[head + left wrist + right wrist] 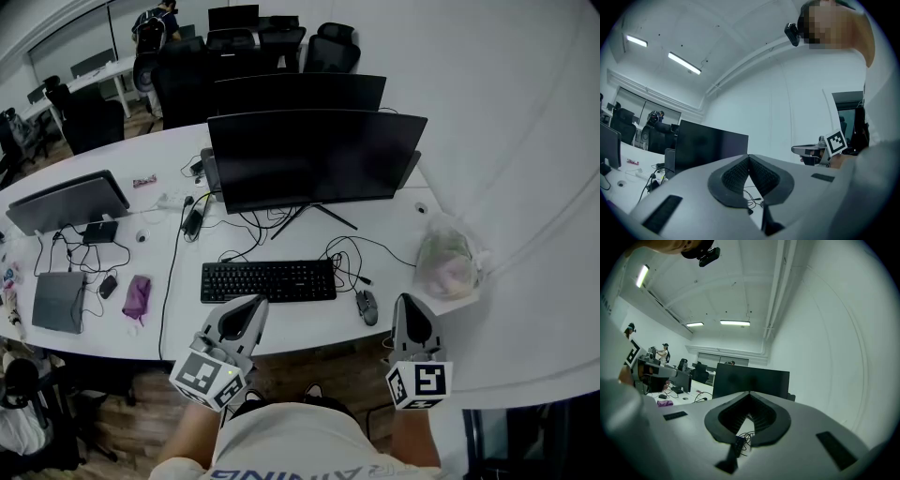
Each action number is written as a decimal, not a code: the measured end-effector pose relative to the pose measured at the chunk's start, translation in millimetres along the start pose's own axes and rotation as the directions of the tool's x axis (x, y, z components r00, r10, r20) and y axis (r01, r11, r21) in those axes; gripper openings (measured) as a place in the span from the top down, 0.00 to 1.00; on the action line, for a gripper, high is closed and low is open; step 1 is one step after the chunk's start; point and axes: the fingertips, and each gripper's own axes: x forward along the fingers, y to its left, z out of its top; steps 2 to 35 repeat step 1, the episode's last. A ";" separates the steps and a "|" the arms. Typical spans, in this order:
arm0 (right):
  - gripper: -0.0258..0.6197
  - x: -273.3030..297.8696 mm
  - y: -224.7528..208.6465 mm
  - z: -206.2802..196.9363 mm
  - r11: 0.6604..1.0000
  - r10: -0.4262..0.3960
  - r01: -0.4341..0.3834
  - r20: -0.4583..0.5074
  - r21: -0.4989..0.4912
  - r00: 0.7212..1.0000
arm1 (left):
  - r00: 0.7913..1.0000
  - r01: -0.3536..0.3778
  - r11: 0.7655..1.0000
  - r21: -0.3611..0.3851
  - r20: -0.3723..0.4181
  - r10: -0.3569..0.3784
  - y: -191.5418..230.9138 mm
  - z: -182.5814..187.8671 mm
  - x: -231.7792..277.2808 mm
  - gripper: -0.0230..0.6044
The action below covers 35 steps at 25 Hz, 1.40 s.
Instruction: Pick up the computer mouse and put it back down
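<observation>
Mouse (367, 307) lies on the surface (300, 328), just right of the keyboard (268, 280), with nothing touching it. Near the front edge, the left hand-held gripper (249, 304) and right hand-held gripper (411, 302) hover, jaws together, empty. Either the pick has not begun or it is already over.

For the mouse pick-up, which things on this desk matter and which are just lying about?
Job: mouse, right gripper, left gripper.
Lying about: keyboard, monitor, plastic bag, purple pouch.
</observation>
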 end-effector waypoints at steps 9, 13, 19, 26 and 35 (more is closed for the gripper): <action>0.93 0.1 -0.3 -0.1 1.000 0.000 0.000 -0.001 0.001 1.000 | 1.000 0.001 1.000 0.001 0.001 -0.001 -0.3 0.3 0.6 0.95; 0.93 0.1 -0.3 -0.1 1.000 0.000 0.000 -0.001 0.001 1.000 | 1.000 0.001 1.000 0.001 0.001 -0.001 -0.3 0.3 0.6 0.95; 0.93 0.1 -0.3 -0.1 1.000 0.000 0.000 -0.001 0.001 1.000 | 1.000 0.001 1.000 0.001 0.001 -0.001 -0.3 0.3 0.6 0.95; 0.93 0.1 -0.3 -0.1 1.000 0.000 0.000 -0.001 0.001 1.000 | 1.000 0.001 1.000 0.001 0.001 -0.001 -0.3 0.3 0.6 0.95; 0.93 0.1 -0.3 -0.1 1.000 0.000 0.000 -0.001 0.001 1.000 | 1.000 0.001 1.000 0.001 0.001 -0.001 -0.3 0.3 0.6 0.95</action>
